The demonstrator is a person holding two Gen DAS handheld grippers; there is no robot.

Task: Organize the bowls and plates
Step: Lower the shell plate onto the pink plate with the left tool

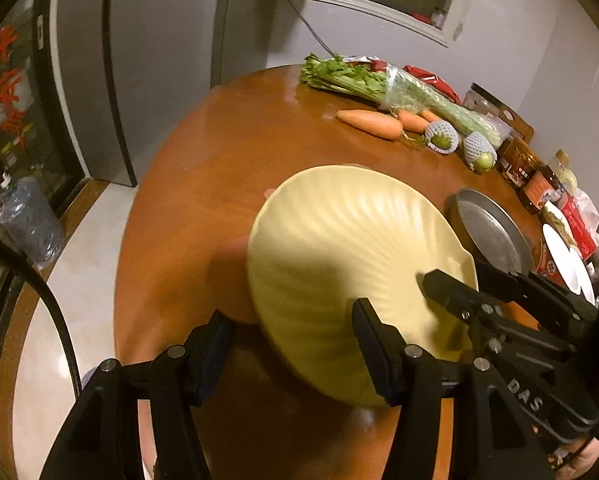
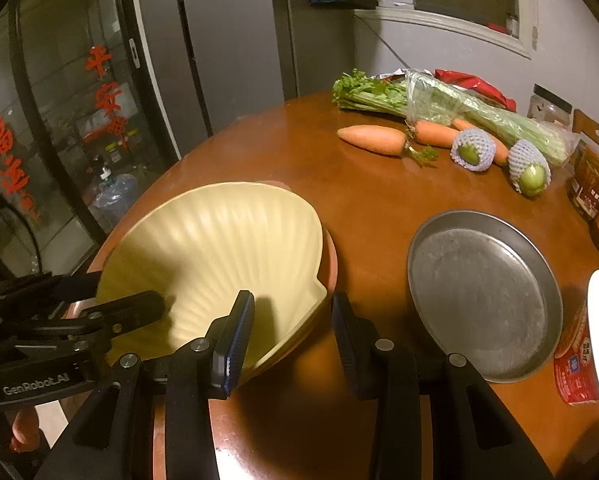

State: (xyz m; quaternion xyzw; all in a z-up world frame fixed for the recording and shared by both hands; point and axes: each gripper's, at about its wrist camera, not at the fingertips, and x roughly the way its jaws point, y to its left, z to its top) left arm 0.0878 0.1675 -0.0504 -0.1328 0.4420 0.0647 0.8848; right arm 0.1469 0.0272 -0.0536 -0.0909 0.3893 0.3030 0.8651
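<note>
The table (image 2: 299,152) under my claws was wood with a glossy, smooth varnish that threw back the lamplight. The shell-shaped plate (image 2: 219,248) looked like matt cream ceramic, ribbed in fine ridges. The round pan (image 2: 483,292) was dull grey metal, scuffed and mottled across its floor. My right gripper (image 2: 293,344) was matt black plastic, its pads (image 2: 239,344) finely ribbed, with small bright metal pins. The two fruits (image 2: 473,150) sat in white foam netting, and the celery (image 2: 459,104) in thin clear plastic film.
</note>
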